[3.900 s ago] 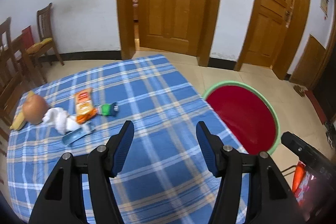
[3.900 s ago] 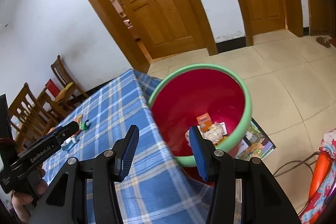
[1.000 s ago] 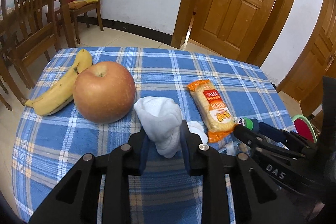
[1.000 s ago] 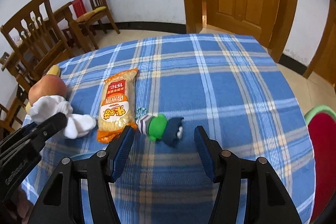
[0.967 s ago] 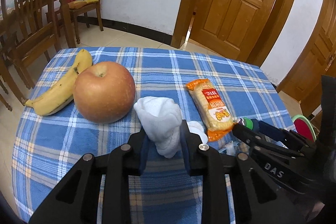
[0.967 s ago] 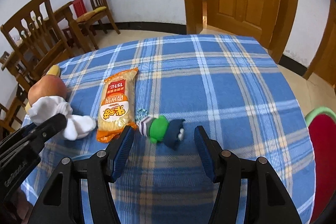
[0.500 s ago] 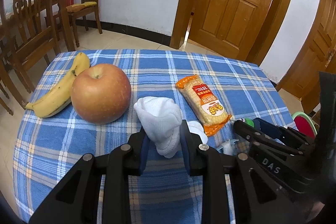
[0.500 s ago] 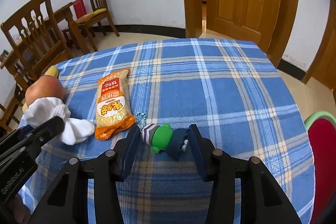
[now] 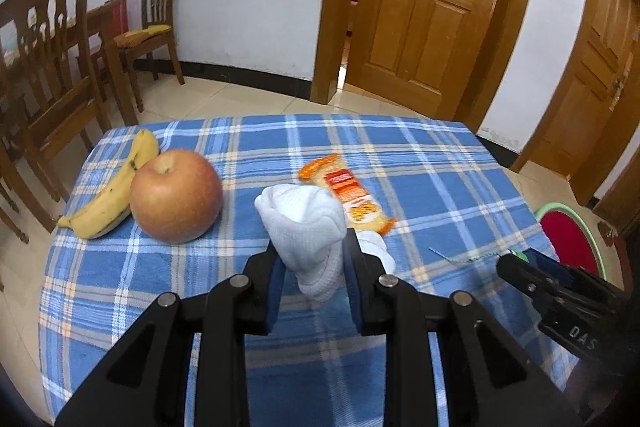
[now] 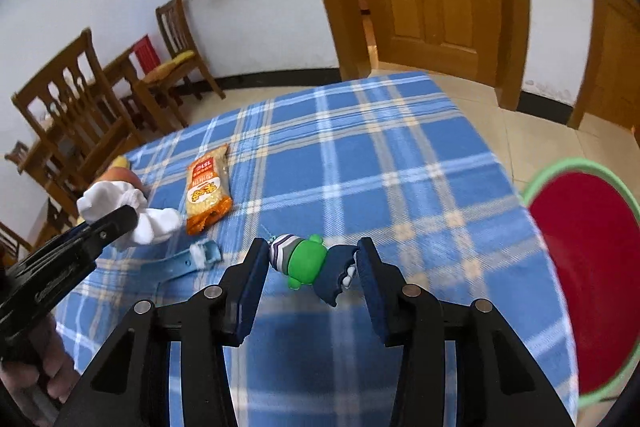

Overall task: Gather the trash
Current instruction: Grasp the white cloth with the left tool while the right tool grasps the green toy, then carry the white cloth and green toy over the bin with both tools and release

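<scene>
— While both hands carry something, why is the white sock (image 9: 304,223) pinched low down in the left claw (image 9: 314,279)?
— Its pads are clamped on the narrow end, so the bulky part stands up above them and the toe hangs clear of the blue plaid tabletop (image 9: 420,171). That looks like a grip meant for carrying.
— And the right claw (image 10: 310,267)?
— Its jaws have just been closing, and they now squeeze the little green-and-navy toy (image 10: 310,261) end to end, one pad on the striped tip, one on the navy part.
— Where would they go?
— Probably the red tub with the green rim (image 10: 536,183), standing off the table's right edge.
— What remains?
— The orange snack packet (image 10: 208,183) and the blue strap (image 10: 186,261) lie flat; the apple (image 9: 176,195) and banana (image 9: 116,199) sit together, likely not trash.
</scene>
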A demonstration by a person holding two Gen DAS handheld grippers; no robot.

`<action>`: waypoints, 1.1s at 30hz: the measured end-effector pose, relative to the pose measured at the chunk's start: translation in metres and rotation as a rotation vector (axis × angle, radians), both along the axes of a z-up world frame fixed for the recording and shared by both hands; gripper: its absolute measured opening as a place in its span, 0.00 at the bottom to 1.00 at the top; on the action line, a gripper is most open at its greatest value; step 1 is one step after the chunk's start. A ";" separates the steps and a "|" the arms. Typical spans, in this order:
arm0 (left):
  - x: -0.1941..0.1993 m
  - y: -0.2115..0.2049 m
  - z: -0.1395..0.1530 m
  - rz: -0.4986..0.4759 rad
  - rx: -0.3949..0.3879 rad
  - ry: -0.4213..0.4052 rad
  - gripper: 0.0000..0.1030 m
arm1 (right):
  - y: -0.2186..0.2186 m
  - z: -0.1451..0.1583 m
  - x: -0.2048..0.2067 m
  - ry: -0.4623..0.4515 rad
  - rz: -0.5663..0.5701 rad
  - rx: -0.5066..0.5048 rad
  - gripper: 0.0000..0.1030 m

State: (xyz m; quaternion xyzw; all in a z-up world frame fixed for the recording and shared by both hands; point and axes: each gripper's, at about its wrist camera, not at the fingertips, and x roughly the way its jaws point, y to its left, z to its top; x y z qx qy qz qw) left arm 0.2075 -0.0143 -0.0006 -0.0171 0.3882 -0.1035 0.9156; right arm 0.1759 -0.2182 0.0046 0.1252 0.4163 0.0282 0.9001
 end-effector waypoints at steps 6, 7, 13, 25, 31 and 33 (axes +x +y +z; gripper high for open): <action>-0.020 -0.025 0.016 -0.057 -0.012 -0.021 0.26 | -0.037 0.008 -0.040 -0.019 -0.072 0.045 0.45; -0.024 -0.032 0.019 -0.073 -0.013 -0.023 0.26 | -0.042 0.009 -0.045 -0.021 -0.084 0.048 0.45; -0.045 -0.068 0.027 -0.144 -0.010 -0.036 0.26 | -0.082 0.013 -0.081 -0.021 -0.179 0.072 0.45; -0.070 -0.137 0.026 -0.249 0.015 -0.013 0.26 | -0.142 0.010 -0.122 -0.056 -0.306 0.112 0.45; -0.078 -0.163 0.025 -0.283 0.029 -0.011 0.26 | -0.168 0.003 -0.136 -0.052 -0.361 0.132 0.45; -0.080 -0.171 0.025 -0.296 0.037 -0.012 0.26 | -0.176 0.002 -0.141 -0.052 -0.372 0.132 0.45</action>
